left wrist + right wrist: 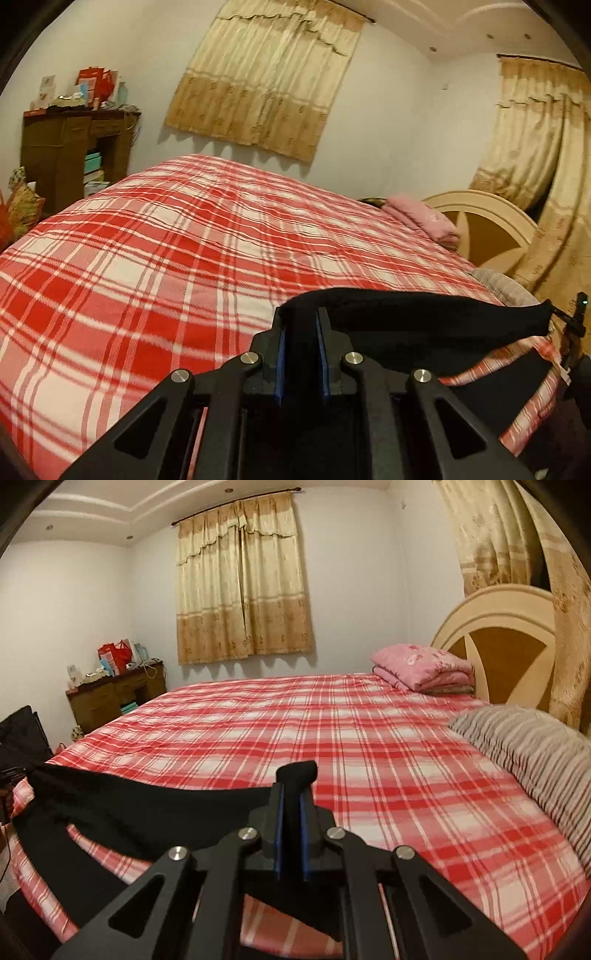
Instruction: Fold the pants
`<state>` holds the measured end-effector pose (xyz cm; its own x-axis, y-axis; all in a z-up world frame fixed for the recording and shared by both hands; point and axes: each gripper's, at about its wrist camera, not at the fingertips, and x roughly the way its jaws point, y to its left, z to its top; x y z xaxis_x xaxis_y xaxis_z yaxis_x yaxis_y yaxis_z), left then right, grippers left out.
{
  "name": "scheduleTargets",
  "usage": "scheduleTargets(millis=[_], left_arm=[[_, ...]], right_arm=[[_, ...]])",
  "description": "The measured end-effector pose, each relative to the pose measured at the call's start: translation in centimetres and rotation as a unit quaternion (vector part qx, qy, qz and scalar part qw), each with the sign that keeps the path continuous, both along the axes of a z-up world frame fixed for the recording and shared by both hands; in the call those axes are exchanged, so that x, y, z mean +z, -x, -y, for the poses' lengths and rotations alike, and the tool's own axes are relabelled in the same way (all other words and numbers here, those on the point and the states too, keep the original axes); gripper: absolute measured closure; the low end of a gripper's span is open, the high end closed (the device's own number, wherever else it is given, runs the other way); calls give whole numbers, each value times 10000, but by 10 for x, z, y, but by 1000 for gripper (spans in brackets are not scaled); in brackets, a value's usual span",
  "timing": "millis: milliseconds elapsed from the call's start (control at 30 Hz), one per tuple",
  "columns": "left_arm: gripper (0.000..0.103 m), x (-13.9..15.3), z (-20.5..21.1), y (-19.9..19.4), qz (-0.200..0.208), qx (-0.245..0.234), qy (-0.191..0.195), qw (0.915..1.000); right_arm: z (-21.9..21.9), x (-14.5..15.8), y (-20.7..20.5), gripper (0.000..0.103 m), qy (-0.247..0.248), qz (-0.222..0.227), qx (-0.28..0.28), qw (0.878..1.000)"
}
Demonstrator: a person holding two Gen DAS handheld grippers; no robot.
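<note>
Both grippers, left [302, 314] and right [291, 786], pinch the black pants [424, 314] (stretched between them) above the bed's [147, 258] near edge, part still draped on it.

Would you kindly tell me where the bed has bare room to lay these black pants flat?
The plaid sheet is bare from the pants across to the window wall. The headboard end is crowded: a folded pink quilt and a striped pillow.

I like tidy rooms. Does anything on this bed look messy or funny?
Nothing stands out. The black pants hang stretched between the two grippers over the smooth plaid bedsheet; the pink quilt lies neatly folded.
</note>
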<state>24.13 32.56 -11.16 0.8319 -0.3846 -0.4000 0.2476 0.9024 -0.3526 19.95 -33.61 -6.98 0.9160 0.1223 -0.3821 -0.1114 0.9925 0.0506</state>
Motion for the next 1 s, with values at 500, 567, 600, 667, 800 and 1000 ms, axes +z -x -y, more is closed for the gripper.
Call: scheduleTargets(millis=[500, 567, 600, 667, 800, 1000], left_arm=[[86, -38, -13, 71, -323, -399, -561, 9971], [86, -43, -14, 76, -405, -429, -693, 9959], [85, -45, -14, 79, -433, -441, -749, 9953], [82, -50, -10, 85, -500, -452, -1096, 9917], [76, -54, -8, 94, -591, -461, -1528, 9854], [65, -59, -12, 101, -670, -256, -2083, 9754]], right_arm=[[22, -69, 63, 93, -36, -944, 65, 9955], [19, -77, 63, 92, 114, -1254, 72, 9920], [18, -83, 64, 90, 199, -1383, 66, 9902], [16, -89, 69, 86, 370, -1515, 58, 9878], [14, -88, 82, 64, 533, -1708, 79, 9838], [6, -69, 110, 53, 718, -1664, 40, 9834]])
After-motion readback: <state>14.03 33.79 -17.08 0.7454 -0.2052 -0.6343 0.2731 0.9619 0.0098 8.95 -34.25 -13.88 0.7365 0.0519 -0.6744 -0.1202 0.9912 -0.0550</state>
